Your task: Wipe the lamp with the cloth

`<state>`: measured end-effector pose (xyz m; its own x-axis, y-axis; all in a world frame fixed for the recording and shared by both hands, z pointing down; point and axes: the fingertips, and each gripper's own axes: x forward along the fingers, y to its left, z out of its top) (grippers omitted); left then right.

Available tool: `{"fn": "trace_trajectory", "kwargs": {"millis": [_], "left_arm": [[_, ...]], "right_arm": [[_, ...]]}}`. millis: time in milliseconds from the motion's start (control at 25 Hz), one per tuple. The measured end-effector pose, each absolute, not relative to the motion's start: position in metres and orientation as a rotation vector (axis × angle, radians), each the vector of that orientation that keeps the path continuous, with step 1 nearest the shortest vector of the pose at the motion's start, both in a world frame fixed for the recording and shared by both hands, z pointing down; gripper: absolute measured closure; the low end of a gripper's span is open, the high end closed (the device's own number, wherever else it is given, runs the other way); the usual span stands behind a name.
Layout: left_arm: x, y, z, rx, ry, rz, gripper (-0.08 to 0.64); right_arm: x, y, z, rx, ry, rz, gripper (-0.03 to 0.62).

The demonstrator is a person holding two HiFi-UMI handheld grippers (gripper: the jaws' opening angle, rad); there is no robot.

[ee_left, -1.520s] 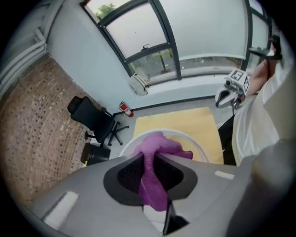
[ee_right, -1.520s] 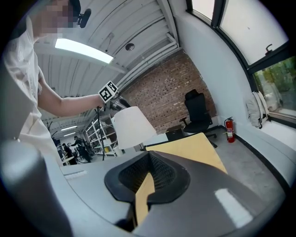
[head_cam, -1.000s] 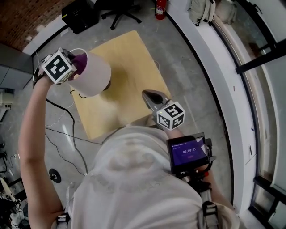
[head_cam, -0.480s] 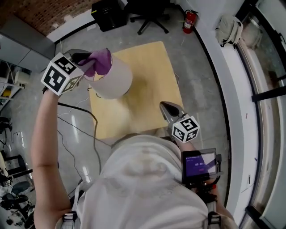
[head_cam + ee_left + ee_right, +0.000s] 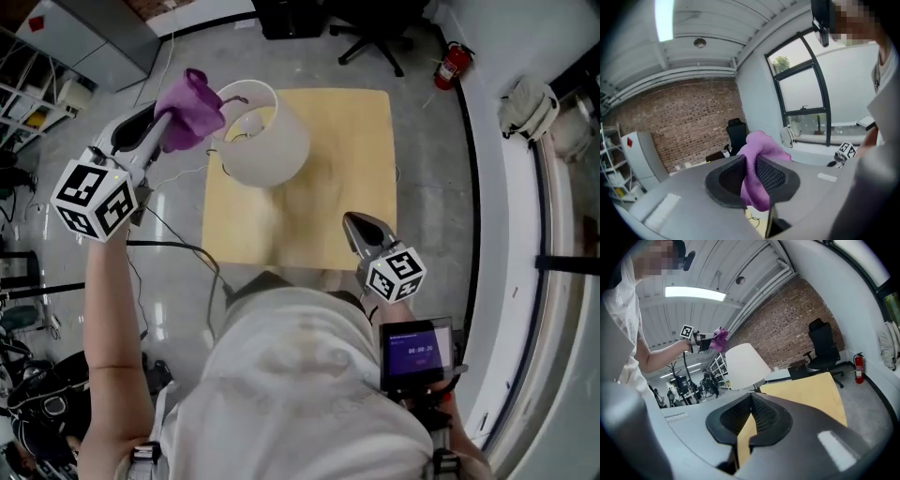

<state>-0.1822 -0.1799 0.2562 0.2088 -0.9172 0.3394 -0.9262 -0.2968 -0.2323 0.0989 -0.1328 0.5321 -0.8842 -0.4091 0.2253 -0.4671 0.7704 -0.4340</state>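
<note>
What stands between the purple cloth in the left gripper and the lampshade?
Nothing visible. The left gripper holds the cloth beside the lampshade, near its top rim, with only open air between them; the right gripper is well clear.

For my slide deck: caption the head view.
Left tool grips a purple cloth beside the lampshade; right tool, shut and empty, hovers over the table.

my white short-sleeved shirt (image 5: pixel 281 375), grey left gripper (image 5: pixel 165 129) and grey right gripper (image 5: pixel 352 223) with black mesh pads (image 5: pixel 765 417), black-and-white marker cube (image 5: pixel 94 197) on each, small purple-lit screen (image 5: pixel 417 352)
</note>
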Motion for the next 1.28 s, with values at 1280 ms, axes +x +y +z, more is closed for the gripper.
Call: {"fn": "trace_trajectory", "kwargs": {"millis": [1280], "left_arm": [[-0.235, 0.006, 0.426, 2.349, -1.635, -0.025, 0.491]], "right_arm": [[-0.029, -0.013, 0.430, 0.735, -2.931, 0.423, 0.581]]}}
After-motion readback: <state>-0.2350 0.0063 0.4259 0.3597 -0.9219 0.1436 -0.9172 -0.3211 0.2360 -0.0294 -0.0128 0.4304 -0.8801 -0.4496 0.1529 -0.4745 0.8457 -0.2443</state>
